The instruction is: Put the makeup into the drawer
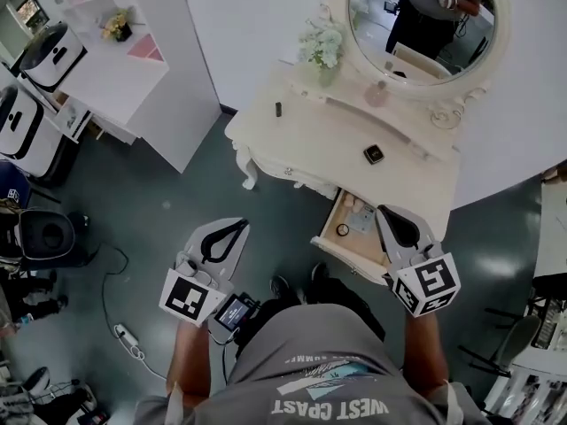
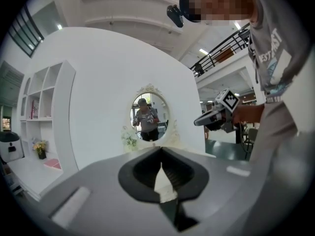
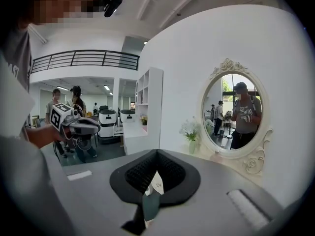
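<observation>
The white vanity table [image 1: 416, 180] stands ahead with its drawer [image 1: 329, 237] pulled open; a few small items lie inside. On the tabletop are a dark slim tube [image 1: 278, 109], a square black compact [image 1: 374, 154] and a pink bottle [image 1: 376, 94]. My left gripper [image 1: 241, 225] hovers over the floor left of the drawer, jaws together and empty. My right gripper [image 1: 383, 209] is over the drawer's right side, shut, nothing in it. In the left gripper view the jaws [image 2: 160, 149] meet at the tip. The right gripper view shows its jaws [image 3: 156, 151] closed as well.
An oval mirror [image 1: 425, 16] and a vase of flowers [image 1: 323, 51] sit at the vanity's back. A white shelf unit [image 1: 115, 60] and white machines [image 1: 49, 56] stand at the left. A power strip with a cable [image 1: 124, 336] lies on the floor.
</observation>
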The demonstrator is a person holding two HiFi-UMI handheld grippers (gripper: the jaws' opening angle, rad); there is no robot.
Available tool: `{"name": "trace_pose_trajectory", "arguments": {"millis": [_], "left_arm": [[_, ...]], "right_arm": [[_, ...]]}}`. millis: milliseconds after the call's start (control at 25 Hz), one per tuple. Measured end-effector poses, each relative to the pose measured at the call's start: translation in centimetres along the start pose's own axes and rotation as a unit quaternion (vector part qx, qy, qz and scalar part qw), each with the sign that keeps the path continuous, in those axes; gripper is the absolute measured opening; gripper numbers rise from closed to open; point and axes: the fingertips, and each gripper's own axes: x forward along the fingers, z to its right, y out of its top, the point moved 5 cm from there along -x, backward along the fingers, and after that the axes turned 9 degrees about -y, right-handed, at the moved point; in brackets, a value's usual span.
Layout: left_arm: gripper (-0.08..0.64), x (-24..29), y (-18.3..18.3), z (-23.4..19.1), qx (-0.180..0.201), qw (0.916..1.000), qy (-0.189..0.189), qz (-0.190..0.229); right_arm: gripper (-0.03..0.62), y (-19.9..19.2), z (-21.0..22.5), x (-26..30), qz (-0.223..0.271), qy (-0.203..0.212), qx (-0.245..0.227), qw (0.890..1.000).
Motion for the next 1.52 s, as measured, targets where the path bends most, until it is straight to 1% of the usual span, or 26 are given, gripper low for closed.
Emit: {"name": "trace_pose_trajectory", "arguments": {"millis": [120,240,360,600,920,1120,1280,1520], "left_arm": [[0.002,0.4,-0.6,-0.9,-0.009,1.0000,-0.002,0.002],[0.002,0.2,-1.3,-1.8,-0.019,0.9998,0.007,0.003],[0.002,-0.4,-1.9,-3.1,-0.026,0.9994,0.024,-0.003],[0.002,-1.2,-1.9,-5.1,-0.036,0.9972,0.064,-0.011],[0.002,0.9,-1.2,-6.9,-0.038,0.9934,0.102,-0.036],[0.002,3.8,-0.3,-7.5,-0.029,0.9925,0.104,-0.056],[0.002,6.9,0.5,-8.3,-0.017,0.9925,0.101,-0.066],[0.002,9.5,-0.6,-9.8,-0.037,0.9919,0.092,-0.079]], "right_arm": [[0.002,0.2,-0.1,1.6,-0.008,0.004,-0.004,1.000],[0.002,0.4,-0.3,3.6,-0.012,0.014,-0.009,1.000],[0.002,1.0,-0.8,5.7,-0.011,0.030,-0.014,0.999],[0.002,2.4,-1.3,10.1,-0.006,0.071,-0.025,0.997],[0.002,3.3,0.7,15.5,0.004,0.114,-0.022,0.993],[0.003,3.2,2.7,17.7,0.014,0.132,-0.013,0.991],[0.003,2.7,5.0,20.1,0.016,0.137,-0.007,0.990],[0.003,1.6,6.4,23.7,0.000,0.138,-0.011,0.990]]}}
